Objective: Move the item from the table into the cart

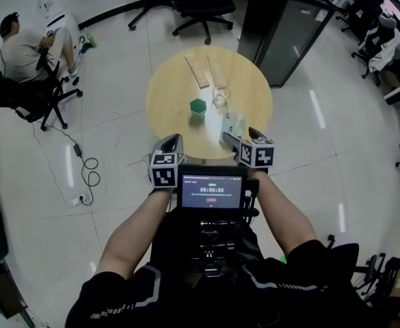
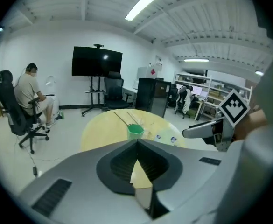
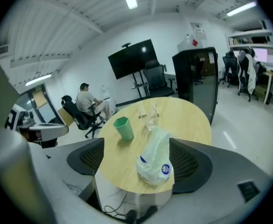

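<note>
Bag: near edge of table; prob light, soft, slippery; pinch bunched top.
R gripper: jaws wide, empty, bag not touched.
L gripper: jaws closed, empty.

The table is smooth pale wood, the bag crinkly translucent plastic, the cup matt plastic.

cup left of bag; both on table

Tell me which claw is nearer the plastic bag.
Right. The right claw is open just short of the plastic bag, which lines up between its jaws. The left claw is farther off, to the bag's left.
</note>
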`<state>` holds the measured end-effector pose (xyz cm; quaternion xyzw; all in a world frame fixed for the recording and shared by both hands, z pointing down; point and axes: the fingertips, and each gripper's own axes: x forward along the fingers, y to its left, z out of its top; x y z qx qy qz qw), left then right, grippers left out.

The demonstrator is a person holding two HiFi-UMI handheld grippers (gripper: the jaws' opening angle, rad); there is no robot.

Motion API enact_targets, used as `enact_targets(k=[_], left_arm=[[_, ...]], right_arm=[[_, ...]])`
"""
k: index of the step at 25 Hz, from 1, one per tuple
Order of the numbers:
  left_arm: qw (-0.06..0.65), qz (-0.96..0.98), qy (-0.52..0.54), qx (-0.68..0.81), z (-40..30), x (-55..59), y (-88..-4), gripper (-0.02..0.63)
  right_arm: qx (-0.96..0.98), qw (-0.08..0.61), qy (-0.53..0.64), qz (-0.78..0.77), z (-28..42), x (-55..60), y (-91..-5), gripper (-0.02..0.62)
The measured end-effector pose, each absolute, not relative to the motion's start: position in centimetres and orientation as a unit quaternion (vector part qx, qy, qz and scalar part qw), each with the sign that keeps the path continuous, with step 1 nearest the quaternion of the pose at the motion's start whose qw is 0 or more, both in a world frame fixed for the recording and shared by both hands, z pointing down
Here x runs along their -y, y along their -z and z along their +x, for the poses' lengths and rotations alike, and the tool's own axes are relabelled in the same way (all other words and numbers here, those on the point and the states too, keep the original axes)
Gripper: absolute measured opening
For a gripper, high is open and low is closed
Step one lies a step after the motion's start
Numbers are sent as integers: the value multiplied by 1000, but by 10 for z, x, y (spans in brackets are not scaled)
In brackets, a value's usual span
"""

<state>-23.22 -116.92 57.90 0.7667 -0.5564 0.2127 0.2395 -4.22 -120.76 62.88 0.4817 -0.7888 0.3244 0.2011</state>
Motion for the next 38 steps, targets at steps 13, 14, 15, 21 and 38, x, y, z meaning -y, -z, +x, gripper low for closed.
enact_targets(k=[13, 14, 15, 21, 38], left_arm=[[308, 750, -275, 517, -229, 1271, -733, 18], [315, 748, -279, 513, -229, 1273, -743, 18], [322, 747, -281, 510, -230, 1275, -751, 18], [330, 758, -273, 492, -228, 1296, -766, 18], [289, 821, -181, 458, -190, 1300, -679, 17]], right_arm=[[697, 297, -397, 518, -45, 1324, -793, 411], [690, 299, -404, 520, -45, 1327, -801, 359], [683, 300, -412, 523, -44, 1330, -808, 330], [664, 305, -429, 531, -43, 1340, -828, 53], [691, 221, -388, 568, -26, 1313, -741, -21]])
